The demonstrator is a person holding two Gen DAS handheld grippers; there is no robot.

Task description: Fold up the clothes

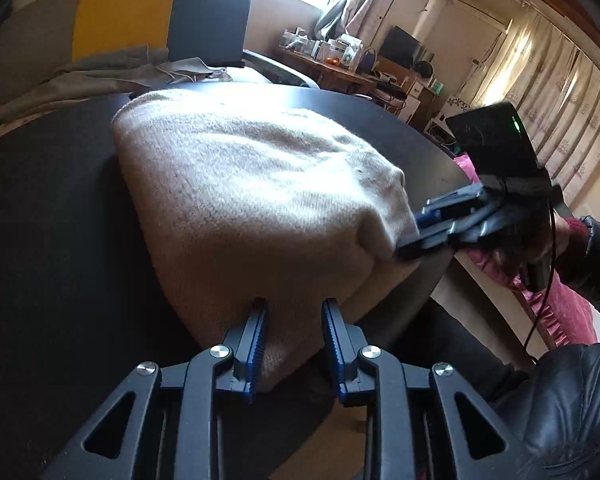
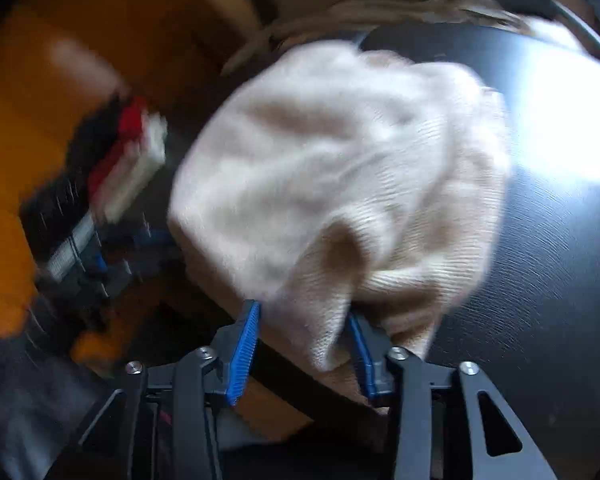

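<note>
- A cream knitted garment [image 2: 340, 184] lay bunched on a dark round table [image 2: 548, 264], its near part hanging over the table's edge.
- The right gripper [image 2: 304, 344] had its blue-padded fingers [image 2: 242, 356] apart, with a fold of the garment hanging between them; the knit covered part of the right-hand pad.
- At the left, blurred, the left gripper [image 2: 100, 248] met the garment's left edge; whether it gripped the cloth could not be told.
- Beyond the garment, a greyish-brown cloth [image 2: 400, 8] lay heaped at the table's far edge.
- Orange-brown surfaces [image 2: 16, 152] filled the left side, too smeared to identify.
- Strong glare whitened the table's right part.
</note>
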